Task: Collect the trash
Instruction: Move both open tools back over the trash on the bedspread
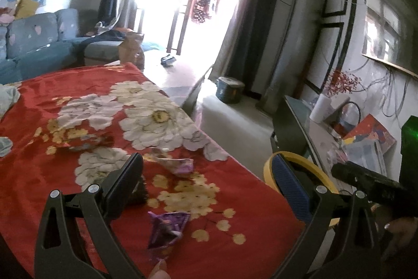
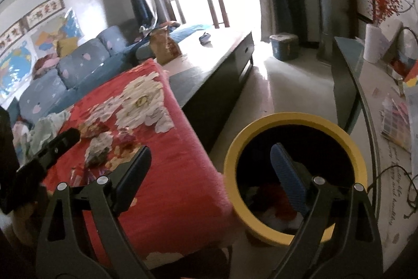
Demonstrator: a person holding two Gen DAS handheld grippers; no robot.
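A table covered by a red flowered cloth (image 1: pixel 235 190) holds trash. A crumpled purple wrapper (image 1: pixel 167 229) lies between my left gripper's fingers, close to the camera. A second purple-white wrapper (image 1: pixel 177 164) lies farther out. My left gripper (image 1: pixel 209 174) is open and empty above the cloth. A yellow-rimmed black bin (image 2: pixel 295 122) stands on the floor beside the table, with trash inside; its rim also shows in the left wrist view (image 1: pixel 269 166). My right gripper (image 2: pixel 211 161) is open and empty, its right finger over the bin's mouth.
Crumpled paper and cloth (image 2: pixel 47 130) lie at the cloth's far left. A dark low table (image 2: pixel 222 69) stands beyond. A glass-topped cabinet (image 2: pixel 371 106) with papers and a paper roll (image 2: pixel 375 43) is on the right. A blue sofa (image 1: pixel 36 43) is behind.
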